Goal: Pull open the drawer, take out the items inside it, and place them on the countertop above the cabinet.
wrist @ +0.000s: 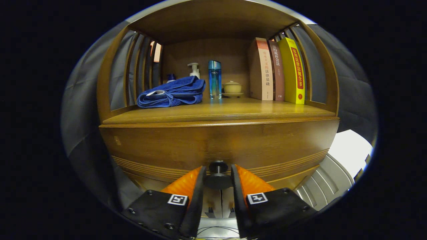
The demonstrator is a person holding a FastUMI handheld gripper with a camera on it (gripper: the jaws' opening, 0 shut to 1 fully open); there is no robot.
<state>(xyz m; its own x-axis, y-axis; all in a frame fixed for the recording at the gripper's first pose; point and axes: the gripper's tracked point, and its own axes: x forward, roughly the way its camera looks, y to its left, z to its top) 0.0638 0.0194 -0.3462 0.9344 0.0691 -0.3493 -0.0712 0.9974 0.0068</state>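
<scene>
The wooden drawer front sits just below the countertop of the cabinet. Its dark round knob stands out from the lower middle of the front. My gripper is at the knob, one finger on each side, and both fingers press against the knob's disc. The drawer's inside is hidden behind the front, so the items in it cannot be seen.
On the countertop lie a folded blue towel, a white pump bottle, a tall blue bottle, a small lidded cup on a saucer and three upright books. Slatted sides and a wooden top enclose the shelf.
</scene>
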